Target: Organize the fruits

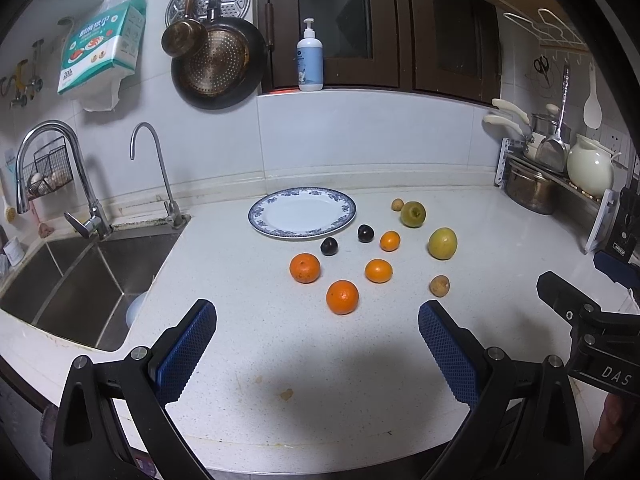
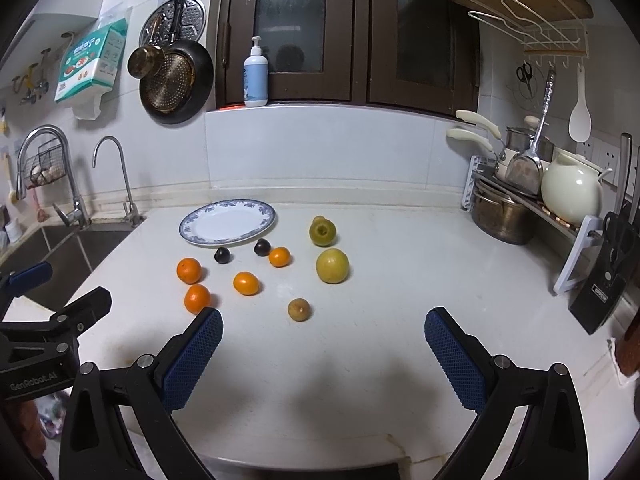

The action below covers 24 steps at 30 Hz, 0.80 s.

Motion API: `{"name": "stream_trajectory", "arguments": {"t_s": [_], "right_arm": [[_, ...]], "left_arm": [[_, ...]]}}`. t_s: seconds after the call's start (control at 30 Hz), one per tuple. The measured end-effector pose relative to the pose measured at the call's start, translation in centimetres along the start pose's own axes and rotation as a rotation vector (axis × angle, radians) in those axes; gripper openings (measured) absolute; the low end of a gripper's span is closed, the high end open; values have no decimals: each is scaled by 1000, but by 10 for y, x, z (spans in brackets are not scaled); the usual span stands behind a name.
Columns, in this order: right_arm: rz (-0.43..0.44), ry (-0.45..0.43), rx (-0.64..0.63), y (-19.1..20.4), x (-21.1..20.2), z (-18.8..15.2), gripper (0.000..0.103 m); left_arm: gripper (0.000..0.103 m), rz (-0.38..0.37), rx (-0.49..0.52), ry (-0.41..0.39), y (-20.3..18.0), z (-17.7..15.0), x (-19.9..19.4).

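A blue-rimmed white plate (image 1: 343, 211) (image 2: 192, 227) lies bare on the white counter. In front of it are scattered several oranges, the nearest one (image 1: 342, 297) (image 2: 197, 298), two dark plums (image 1: 329, 246) (image 2: 222, 255), two green fruits (image 1: 442, 243) (image 2: 332, 265) and small brown fruits (image 1: 439, 285) (image 2: 299, 309). My left gripper (image 1: 318, 344) hovers open above the near counter, short of the nearest orange, holding nothing. My right gripper (image 2: 323, 352) is open too, just short of the brown fruit, nothing between its fingers.
A steel sink (image 1: 76, 280) with two taps (image 1: 86, 216) lies left. Pots, a cream jug (image 2: 570, 192) and a knife block (image 2: 600, 296) crowd the right side. A soap bottle (image 1: 310, 60) stands on the window ledge. Pans (image 1: 218, 64) hang on the wall.
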State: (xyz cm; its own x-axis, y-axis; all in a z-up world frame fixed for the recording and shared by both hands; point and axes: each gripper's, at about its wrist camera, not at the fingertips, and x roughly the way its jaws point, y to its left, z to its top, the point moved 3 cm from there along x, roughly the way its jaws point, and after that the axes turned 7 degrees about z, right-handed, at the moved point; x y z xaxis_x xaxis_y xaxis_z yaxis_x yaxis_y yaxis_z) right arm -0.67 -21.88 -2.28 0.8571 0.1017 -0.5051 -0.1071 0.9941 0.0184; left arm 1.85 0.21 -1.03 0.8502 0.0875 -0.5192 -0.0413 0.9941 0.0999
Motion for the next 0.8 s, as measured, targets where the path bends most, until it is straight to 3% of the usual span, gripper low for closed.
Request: {"name": "stream_trajectory", "arguments": {"t_s": [0.8], "right_arm": [[3,1,-5,5,0,0,102]], "left_arm": [[103,0,-8,4,2,1,0]]}}
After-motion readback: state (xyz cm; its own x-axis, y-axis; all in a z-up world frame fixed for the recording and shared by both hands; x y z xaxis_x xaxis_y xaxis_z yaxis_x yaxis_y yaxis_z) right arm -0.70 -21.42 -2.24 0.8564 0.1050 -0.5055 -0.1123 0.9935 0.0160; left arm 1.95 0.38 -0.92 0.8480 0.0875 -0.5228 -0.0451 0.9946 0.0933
